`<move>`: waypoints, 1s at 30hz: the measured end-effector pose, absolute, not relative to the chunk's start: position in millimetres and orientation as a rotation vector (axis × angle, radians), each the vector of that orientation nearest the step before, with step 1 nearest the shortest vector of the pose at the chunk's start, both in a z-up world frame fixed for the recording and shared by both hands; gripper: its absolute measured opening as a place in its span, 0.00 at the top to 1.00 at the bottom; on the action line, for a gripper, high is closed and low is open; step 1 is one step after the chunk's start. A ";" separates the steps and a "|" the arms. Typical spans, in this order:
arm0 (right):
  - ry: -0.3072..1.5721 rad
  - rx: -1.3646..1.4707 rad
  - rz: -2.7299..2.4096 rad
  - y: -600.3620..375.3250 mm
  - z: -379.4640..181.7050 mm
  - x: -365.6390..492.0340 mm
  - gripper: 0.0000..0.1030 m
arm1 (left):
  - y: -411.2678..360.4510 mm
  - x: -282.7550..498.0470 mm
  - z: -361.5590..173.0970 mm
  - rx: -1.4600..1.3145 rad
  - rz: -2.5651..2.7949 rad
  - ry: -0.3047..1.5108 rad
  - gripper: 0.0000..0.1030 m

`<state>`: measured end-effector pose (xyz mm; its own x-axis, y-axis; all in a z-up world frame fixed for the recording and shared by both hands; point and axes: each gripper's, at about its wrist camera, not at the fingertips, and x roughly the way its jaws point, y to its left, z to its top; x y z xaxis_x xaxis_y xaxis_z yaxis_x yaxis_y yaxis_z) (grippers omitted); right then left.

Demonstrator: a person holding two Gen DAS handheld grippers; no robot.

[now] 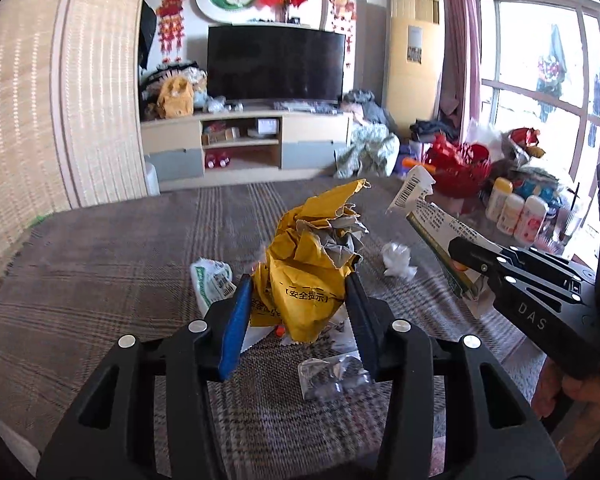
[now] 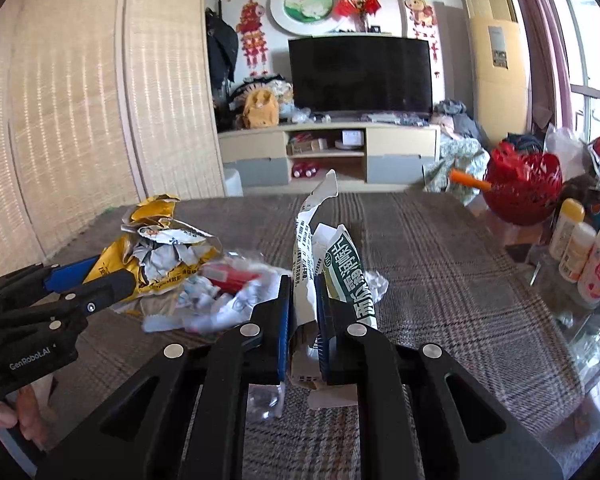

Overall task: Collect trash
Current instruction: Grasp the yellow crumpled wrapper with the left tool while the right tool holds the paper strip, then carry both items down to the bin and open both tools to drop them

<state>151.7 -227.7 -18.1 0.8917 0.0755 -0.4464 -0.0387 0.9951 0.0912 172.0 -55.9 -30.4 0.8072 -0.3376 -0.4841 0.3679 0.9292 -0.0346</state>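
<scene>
Left wrist: plaid tablecloth (image 1: 100, 280), television (image 1: 276, 64) beyond; hand-held grippers clamped on wrappers.

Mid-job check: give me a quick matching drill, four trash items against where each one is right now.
Items:
1. yellow crumpled bag
2. green-and-white carton
3. white tissue wad
4. clear plastic wrapper

States:
A. lying on the checked cloth just under the left gripper
B. held in the right gripper
C. loose on the cloth between the two grippers
D. held in the left gripper

Pairs: 1-D, 2-B, 3-C, 4-A
</scene>
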 end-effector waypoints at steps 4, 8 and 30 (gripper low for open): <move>0.430 0.072 0.085 -223.3 -4.0 120.9 0.87 | -51.5 141.6 -15.6 0.066 -0.361 0.474 0.57; 0.426 0.075 0.115 -219.3 0.9 92.8 0.87 | -46.9 108.8 -12.2 0.058 -0.328 0.470 0.57; 0.722 0.140 0.274 -197.1 -94.7 0.2 0.87 | -41.6 7.3 -116.7 0.061 -0.320 0.732 0.57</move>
<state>0.2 -197.1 -94.7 0.7165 0.2947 -0.6322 -0.1987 0.9550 0.2200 7.3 -41.6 -116.7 0.6974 -0.2655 -0.6657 0.3078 0.9498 -0.0563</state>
